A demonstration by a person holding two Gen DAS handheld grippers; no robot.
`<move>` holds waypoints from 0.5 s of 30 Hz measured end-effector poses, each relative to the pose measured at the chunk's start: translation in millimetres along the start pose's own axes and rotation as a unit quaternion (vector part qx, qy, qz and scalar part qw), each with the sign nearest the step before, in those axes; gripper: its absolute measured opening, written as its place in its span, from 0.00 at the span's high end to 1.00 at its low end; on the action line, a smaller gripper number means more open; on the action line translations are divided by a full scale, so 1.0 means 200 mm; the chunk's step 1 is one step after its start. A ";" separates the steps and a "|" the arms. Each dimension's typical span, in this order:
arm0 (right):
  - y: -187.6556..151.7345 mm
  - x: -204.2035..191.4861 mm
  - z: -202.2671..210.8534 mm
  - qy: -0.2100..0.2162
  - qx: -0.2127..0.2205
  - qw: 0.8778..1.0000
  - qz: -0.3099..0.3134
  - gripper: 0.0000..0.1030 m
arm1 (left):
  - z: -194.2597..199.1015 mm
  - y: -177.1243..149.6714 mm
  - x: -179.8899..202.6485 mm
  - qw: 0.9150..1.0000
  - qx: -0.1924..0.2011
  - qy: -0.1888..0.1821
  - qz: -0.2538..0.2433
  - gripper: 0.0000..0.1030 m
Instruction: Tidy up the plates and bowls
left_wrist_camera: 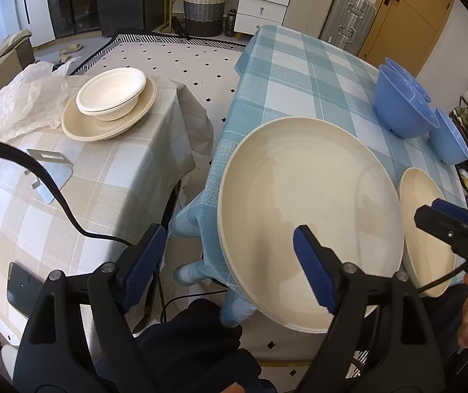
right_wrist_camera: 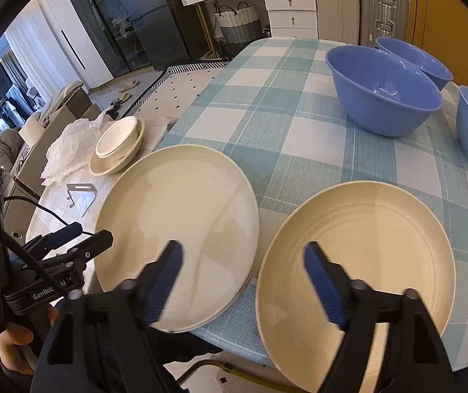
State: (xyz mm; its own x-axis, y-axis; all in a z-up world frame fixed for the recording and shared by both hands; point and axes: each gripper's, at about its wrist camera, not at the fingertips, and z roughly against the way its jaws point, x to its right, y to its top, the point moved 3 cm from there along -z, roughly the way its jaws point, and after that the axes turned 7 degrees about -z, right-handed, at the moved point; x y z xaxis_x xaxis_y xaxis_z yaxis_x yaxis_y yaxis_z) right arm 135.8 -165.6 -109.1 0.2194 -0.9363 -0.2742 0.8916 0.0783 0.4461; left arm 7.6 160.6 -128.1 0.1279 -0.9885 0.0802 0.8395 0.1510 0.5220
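I am looking down at the blue-checked surface (right_wrist_camera: 286, 104), which fills the middle and right of both wrist views; a second, beige-checked surface (left_wrist_camera: 109, 177) sits at the left of the left wrist view.

Two cream plates lie side by side at the near edge of the blue one. The large plate (left_wrist_camera: 309, 219) takes the lower centre of the left view and overhangs the edge a little. The smaller plate (right_wrist_camera: 355, 262), with ringed grooves, sits just beside it, lower right in the right wrist view; I cannot tell if their rims touch.

Three blue bowls (right_wrist_camera: 383, 88) stand well behind, upper right in the right view. A stack of cream bowls on a plate (left_wrist_camera: 109, 101) rests on the beige surface, upper left in the left view.

The left gripper (left_wrist_camera: 224, 263) is spread wide and holds nothing; its right finger hangs over the large plate's near part, its left finger off the edge. The right gripper (right_wrist_camera: 242, 281) also gapes, empty, straddling the gap between the two plates.

So each plate lies directly ahead and below its own gripper: left is nearer the large plate, right nearer the smaller. Both are round, so I judge only the near rim matters for a grasp.
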 end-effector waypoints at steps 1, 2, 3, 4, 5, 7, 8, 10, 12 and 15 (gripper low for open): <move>0.01 0.00 0.00 0.001 0.001 1.000 0.001 0.18 | 0.00 0.00 0.00 1.000 0.000 0.000 0.000 0.23; 0.01 0.00 0.00 0.002 0.003 1.000 0.002 0.18 | 0.00 0.00 0.00 1.000 0.000 -0.001 0.001 0.23; 0.02 0.00 0.01 0.004 0.003 1.000 0.004 0.18 | 0.00 0.00 0.01 1.000 0.000 -0.001 0.003 0.23; 0.03 0.00 0.01 0.003 0.003 1.000 0.008 0.18 | 0.00 0.00 0.00 1.000 -0.001 0.000 0.004 0.23; 0.03 0.00 0.00 0.000 0.002 1.000 0.010 0.18 | -0.01 0.00 0.01 1.000 -0.002 0.002 0.004 0.23; 0.05 -0.01 -0.01 -0.006 0.002 1.000 0.018 0.18 | -0.01 0.00 0.01 1.000 -0.003 0.003 0.003 0.23; 0.06 -0.01 -0.01 -0.006 0.002 1.000 0.022 0.18 | -0.02 0.00 0.01 1.000 -0.004 0.004 0.003 0.23; 0.08 -0.01 -0.02 -0.010 -0.003 0.999 0.030 0.18 | -0.02 0.00 0.00 1.000 -0.004 0.004 0.007 0.23; 0.11 -0.01 -0.04 -0.012 -0.010 0.999 0.041 0.18 | -0.03 0.00 -0.01 1.000 -0.006 0.003 0.012 0.23; 0.14 -0.01 -0.07 -0.016 -0.018 0.998 0.052 0.18 | -0.05 0.00 -0.02 1.000 -0.009 0.006 0.013 0.23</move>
State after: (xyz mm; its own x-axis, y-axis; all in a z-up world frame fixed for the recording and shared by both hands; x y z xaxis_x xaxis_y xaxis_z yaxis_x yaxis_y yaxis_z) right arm 165.6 -157.1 -107.7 0.2999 -0.9327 -0.2002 0.8784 0.1882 0.4393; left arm 12.1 164.0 -136.9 0.1563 -0.9842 0.0828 0.8452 0.1766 0.5044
